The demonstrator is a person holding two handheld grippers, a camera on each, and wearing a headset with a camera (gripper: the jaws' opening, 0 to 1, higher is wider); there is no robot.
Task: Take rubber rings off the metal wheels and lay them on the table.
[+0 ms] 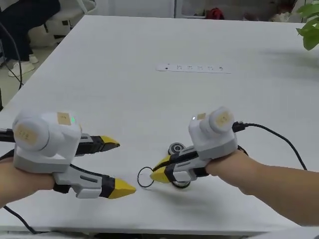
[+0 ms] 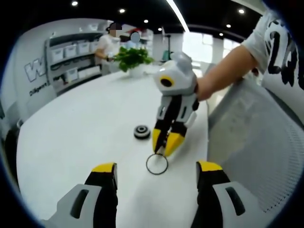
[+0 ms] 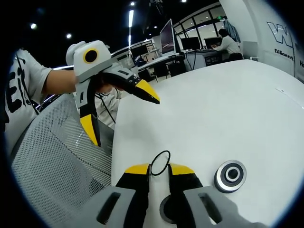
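Head view: right gripper [image 1: 158, 174] jaws were nearly closed, pinching the thin black rubber ring [image 1: 145, 178] by its near edge. The ring lay just ahead of the tips, low over the desk [image 1: 149, 89]. One metal wheel [image 1: 175, 148] sat just beside those jaws and a second wheel [image 1: 183, 184] partly under them. Left gripper [image 1: 118, 165] jaws were spread wide and empty.

Left gripper view: the ring sat ahead of and between its own tips.

Right gripper view: the ring stuck out from between its own tips.

Judgement: the ring is light, soft and floppy, so one pinch on the cord should suffice.
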